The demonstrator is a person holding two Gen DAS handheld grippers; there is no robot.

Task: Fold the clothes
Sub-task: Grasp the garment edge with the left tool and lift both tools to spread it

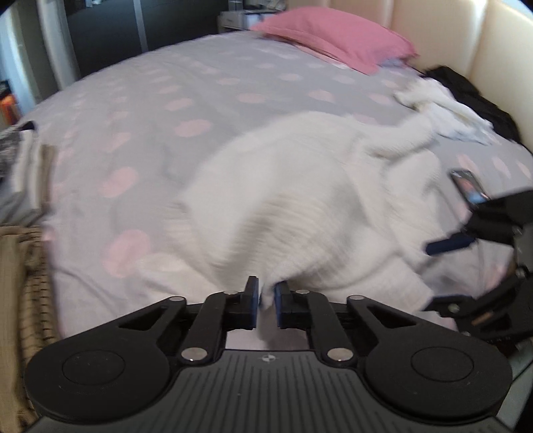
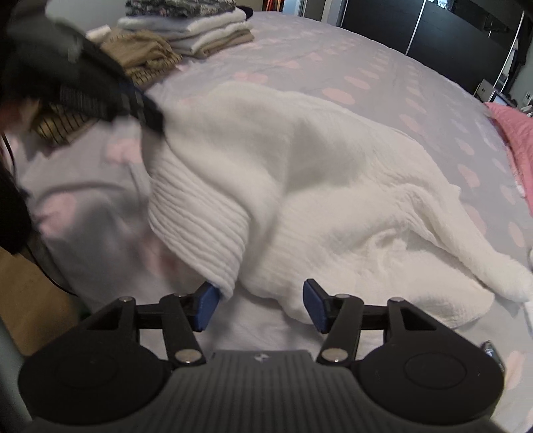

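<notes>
Fingers of the left gripper are pinched together on the near hem of the white knit sweater; a tuft of the knit shows between the blue pads, so that's a real grip on the fabric. Fingers of the right gripper stand apart, nothing between them; the left pad just touches the ribbed hem fold, the right pad is clear of the cloth. Sweater lies crumpled on the bed, spotted grey-pink cover, nearest edge right at both grippers. Long axis runs from the ribbed hem at the near side out to the sleeve, which trails off to the right in the right wrist view, toward the pink pillow. In that same view the left gripper comes in from the upper left and is fixed to the hem's far corner, though it's blurred there. So the hem spans between the two grippers: left end held, right end loose. My read: next move hinges on the right fingers closing on the ribbed edge directly ahead and slightly left of centre; right hand is the nearer one to that corner. Stack of folded clothes sits well apart at the far left, unfolded pile by the headboard.
</notes>
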